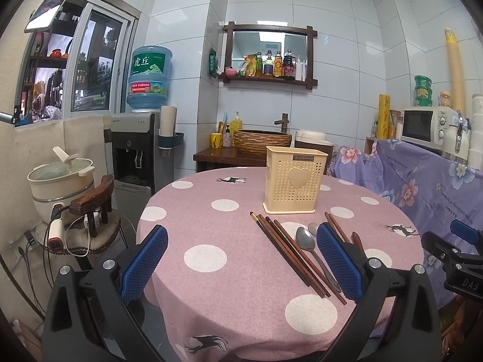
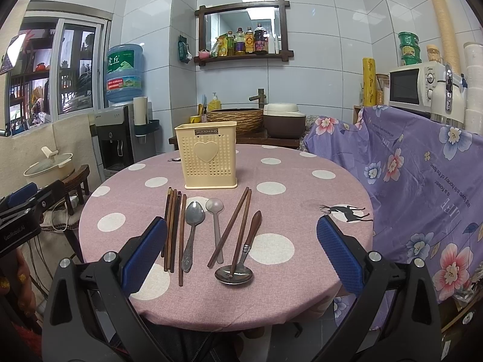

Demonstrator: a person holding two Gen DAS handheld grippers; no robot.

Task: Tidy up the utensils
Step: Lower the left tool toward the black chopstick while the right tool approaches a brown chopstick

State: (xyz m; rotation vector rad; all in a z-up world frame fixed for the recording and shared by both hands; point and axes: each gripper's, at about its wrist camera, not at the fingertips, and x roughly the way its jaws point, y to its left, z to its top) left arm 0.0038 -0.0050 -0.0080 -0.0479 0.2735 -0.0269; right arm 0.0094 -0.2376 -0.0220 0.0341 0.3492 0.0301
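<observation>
Round tabletop (image 2: 302, 226), covered in pink polka-dot cloth, is seen carrying everything. A cream perforated utensil holder (image 2: 208, 158) stands upright at the far middle; nothing is seen rising above its rim, so it is judged empty.

All utensils are laid flat on the near side of it: a bundle of dark chopsticks (image 2: 173, 229) at left, a steel spoon (image 2: 193, 226) beside it, a translucent plastic spoon (image 2: 215, 217), a crossed brown chopstick pair (image 2: 235, 226), and a wooden-handled ladle (image 2: 241, 259) nearest.

Left gripper (image 1: 241, 259) and right gripper (image 2: 241, 253) are held over the near edge, fingers wide apart, nothing grasped.

Task is judged not yet begun; every piece remains to be loaded.
</observation>
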